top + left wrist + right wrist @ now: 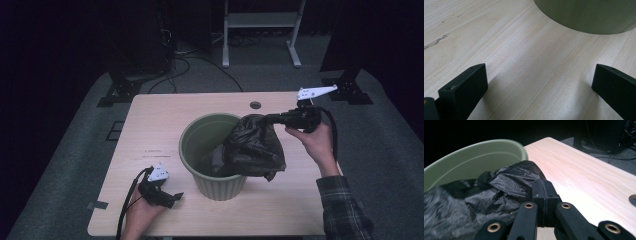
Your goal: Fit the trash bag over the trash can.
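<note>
While lit from above, pale wooden tabletop (150, 130) noted carrying one green ribbed bin (200, 145), standing upright near centre. Black plastic bag (252, 145) observed draped over bin's right rim, part hanging inside, part bulging outside toward the right edge.

Right claw (272, 119) found raised at the bag's upper corner, above the bin's far right rim. Jaws pressed together on a fold of the bag; confirmed in right gripper view, where right claw (543, 195) shows jaws meeting flat with black plastic bag (486, 195) gathered just ahead and to the left. Green bin (474, 157) rim seen behind the bag, tabletop (579, 175) running off to the right. Right hand (315, 140) wrapped around the gripper body, plaid sleeve (345, 207) entering from bottom right. Grey three-cornered plate (316, 92) seen atop this gripper, cable looping down beside the wrist.

Left claw (176, 196) found low at the near left of the tabletop, just beside the bin's base, not touching it. Jaws spread wide, nothing between them; left gripper view shows left claw (539, 85) over bare tabletop (524, 62), with the bin (589, 15) wall ahead. Left hand (142, 212) holding the gripper from below, cable trailing toward the near edge.

Round hole (255, 105) recorded in tabletop at far side. Grey carpeted floor (75, 150) around table.
</note>
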### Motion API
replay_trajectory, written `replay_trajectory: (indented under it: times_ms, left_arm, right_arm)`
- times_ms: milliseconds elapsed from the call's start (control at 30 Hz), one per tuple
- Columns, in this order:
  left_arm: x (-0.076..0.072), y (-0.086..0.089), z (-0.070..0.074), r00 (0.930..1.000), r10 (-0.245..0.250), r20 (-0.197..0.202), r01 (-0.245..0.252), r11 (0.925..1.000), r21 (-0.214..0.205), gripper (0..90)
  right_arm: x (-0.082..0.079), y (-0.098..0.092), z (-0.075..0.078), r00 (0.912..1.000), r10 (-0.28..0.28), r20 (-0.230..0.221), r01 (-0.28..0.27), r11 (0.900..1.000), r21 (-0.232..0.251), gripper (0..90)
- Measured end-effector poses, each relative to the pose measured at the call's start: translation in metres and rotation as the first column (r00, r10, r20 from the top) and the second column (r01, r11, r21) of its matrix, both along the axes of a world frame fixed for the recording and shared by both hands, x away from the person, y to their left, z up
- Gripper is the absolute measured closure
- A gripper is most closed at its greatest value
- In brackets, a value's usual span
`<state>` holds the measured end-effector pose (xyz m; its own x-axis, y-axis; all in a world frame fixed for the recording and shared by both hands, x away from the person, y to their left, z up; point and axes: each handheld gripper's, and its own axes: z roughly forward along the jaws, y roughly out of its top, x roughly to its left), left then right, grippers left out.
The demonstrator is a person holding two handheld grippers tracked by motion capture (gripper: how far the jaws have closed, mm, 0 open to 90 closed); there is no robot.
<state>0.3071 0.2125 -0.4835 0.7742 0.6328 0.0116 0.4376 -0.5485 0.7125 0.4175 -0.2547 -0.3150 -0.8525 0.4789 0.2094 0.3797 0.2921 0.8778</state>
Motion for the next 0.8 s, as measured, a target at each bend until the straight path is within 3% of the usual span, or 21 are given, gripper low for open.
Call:
replay_trajectory:
  times_ms: [200, 267, 467, 567, 800]
  left_arm:
    - [0.0, 0.0, 0.0, 1.0, 0.0, 0.0, 0.0, 1.0, 0.0, 0.0]
    - [0.0, 0.0, 0.0, 1.0, -0.002, 0.0, 0.002, 1.0, 0.0, 0.0]
    - [-0.003, 0.002, 0.005, 1.0, -0.005, -0.008, 0.005, 1.0, 0.004, 0.0]
    - [-0.005, 0.006, 0.015, 0.9999, -0.012, -0.009, 0.011, 0.9991, -0.042, 0.0]
    - [-0.012, 0.01, 0.046, 0.9964, -0.085, -0.001, 0.084, 0.9892, -0.12, 0.0]
  right_arm:
    - [0.013, 0.013, 0.005, 0.9997, -0.012, 0.02, 0.012, 0.9998, -0.018, 89.2]
    - [0.012, 0.014, 0.005, 0.9997, -0.017, 0.018, 0.017, 0.9997, -0.018, 80.7]
    - [0.005, 0.011, 0.01, 0.9978, -0.061, 0.025, 0.062, 0.9979, -0.016, 42.9]
    - [0.002, 0.008, 0.014, 0.9945, -0.099, 0.034, 0.099, 0.9949, -0.018, 27.8]
    - [0.002, 0.001, 0.016, 0.9932, -0.113, 0.027, 0.113, 0.9936, -0.003, 12.7]
